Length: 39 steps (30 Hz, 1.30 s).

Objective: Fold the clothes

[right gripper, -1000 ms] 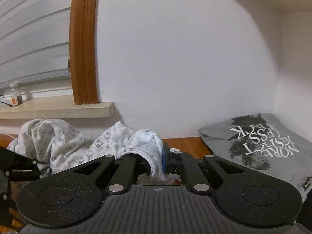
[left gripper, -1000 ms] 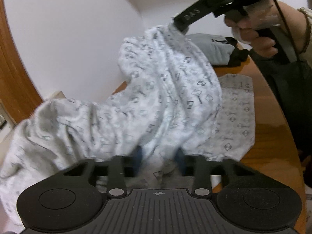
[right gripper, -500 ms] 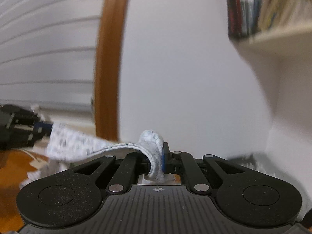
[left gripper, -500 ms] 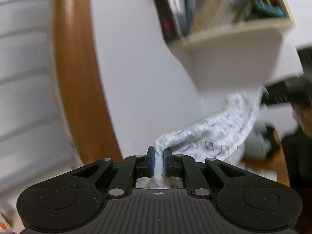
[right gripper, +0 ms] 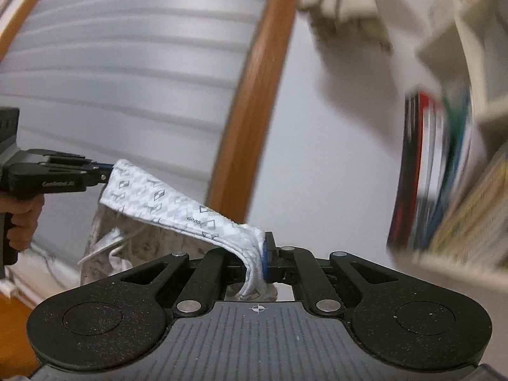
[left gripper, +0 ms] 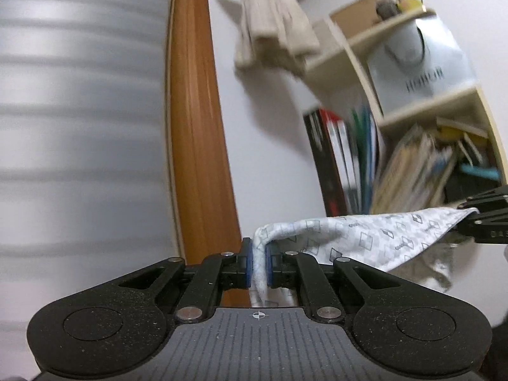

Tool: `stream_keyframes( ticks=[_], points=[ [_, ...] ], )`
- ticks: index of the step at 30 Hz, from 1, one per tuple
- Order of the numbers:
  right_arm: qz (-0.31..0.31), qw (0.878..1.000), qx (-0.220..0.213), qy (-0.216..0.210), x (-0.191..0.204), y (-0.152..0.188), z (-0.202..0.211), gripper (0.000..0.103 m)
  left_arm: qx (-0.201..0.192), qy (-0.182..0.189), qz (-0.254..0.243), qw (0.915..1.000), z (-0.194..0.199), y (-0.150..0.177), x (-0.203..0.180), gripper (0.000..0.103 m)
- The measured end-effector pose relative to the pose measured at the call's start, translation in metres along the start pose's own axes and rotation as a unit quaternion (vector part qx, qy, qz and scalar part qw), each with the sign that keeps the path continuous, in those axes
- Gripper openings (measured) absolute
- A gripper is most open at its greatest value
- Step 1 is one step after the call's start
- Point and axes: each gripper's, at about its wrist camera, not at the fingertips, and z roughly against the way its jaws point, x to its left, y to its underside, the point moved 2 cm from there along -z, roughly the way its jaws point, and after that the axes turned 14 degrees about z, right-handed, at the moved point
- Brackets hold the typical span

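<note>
garment: patterned white cloth (left gripper: pixel 365 238) held aloft, hem taut between both | left hand-held gripper (left gripper: pixel 259 266) pinching one end, cloth runs to 3 o'clock | right hand-held gripper (right gripper: pixel 262 263) pinching other end, cloth runs to 10 o'clock | remainder hangs below; both equally near

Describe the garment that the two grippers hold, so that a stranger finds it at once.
Start at the bookshelf. Below it, a white cloth stretches between the left gripper and the right gripper. Only it bears grey diamond prints.
</note>
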Motion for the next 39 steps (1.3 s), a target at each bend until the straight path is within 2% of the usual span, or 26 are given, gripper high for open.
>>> stream_keyframes(
  ticks=[7, 12, 16, 19, 21, 24, 26, 29, 31, 32, 34, 37, 38, 39],
  points=[
    [0.035, 0.996, -0.078, 0.018, 0.002, -0.11, 0.044, 0.004, -0.074, -0.033, -0.038, 0.996, 0.044, -0.106, -0.009, 0.009],
    [0.062, 0.99, -0.127, 0.024, 0.015, -0.168, 0.07, 0.004, -0.105, -0.057, -0.063, 0.9909, 0.06, -0.153, -0.009, 0.009],
    [0.064, 0.989, -0.133, 0.024, 0.023, -0.176, 0.067, 0.004, -0.105, -0.076, -0.092, 0.9873, 0.052, -0.163, -0.009, 0.009],
    [0.066, 0.991, -0.115, 0.025, 0.021, -0.164, 0.051, 0.004, -0.086, -0.083, -0.103, 0.9875, 0.027, -0.15, -0.005, 0.009],
    [0.059, 0.994, -0.089, 0.023, 0.015, -0.144, 0.034, 0.004, -0.064, -0.08, -0.106, 0.9891, 0.003, -0.129, -0.003, 0.009],
    [0.049, 0.998, -0.036, 0.022, 0.006, -0.093, 0.007, 0.004, -0.015, -0.067, -0.107, 0.992, -0.046, -0.075, -0.002, 0.009],
    [0.04, 0.999, 0.004, 0.022, 0.001, -0.052, -0.012, 0.004, 0.026, -0.056, -0.108, 0.9922, -0.083, -0.026, -0.005, 0.009],
    [0.027, 0.996, 0.085, 0.024, -0.002, 0.033, -0.043, 0.004, 0.102, -0.036, -0.11, 0.988, -0.145, 0.069, -0.014, 0.009],
    [0.018, 0.989, 0.148, 0.022, 0.0, 0.101, -0.063, 0.004, 0.168, -0.017, -0.099, 0.9806, -0.175, 0.144, -0.02, 0.01],
    [0.007, 0.982, 0.186, 0.022, 0.001, 0.14, -0.073, 0.004, 0.206, -0.006, -0.089, 0.9745, -0.186, 0.184, -0.023, 0.011],
    [-0.024, 0.959, 0.278, 0.043, 0.004, 0.227, -0.092, 0.005, 0.28, 0.016, -0.068, 0.9574, -0.207, 0.264, -0.029, 0.022],
    [-0.07, 0.906, 0.412, 0.06, 0.01, 0.364, -0.108, 0.008, 0.387, 0.048, -0.036, 0.9202, -0.237, 0.383, -0.039, 0.027],
    [-0.088, 0.896, 0.432, 0.058, 0.01, 0.39, -0.106, 0.011, 0.396, 0.049, -0.042, 0.9162, -0.234, 0.404, -0.042, 0.027],
    [-0.104, 0.89, 0.439, 0.056, 0.009, 0.409, -0.102, 0.013, 0.404, 0.051, -0.047, 0.9122, -0.231, 0.425, -0.044, 0.033]
  ],
)
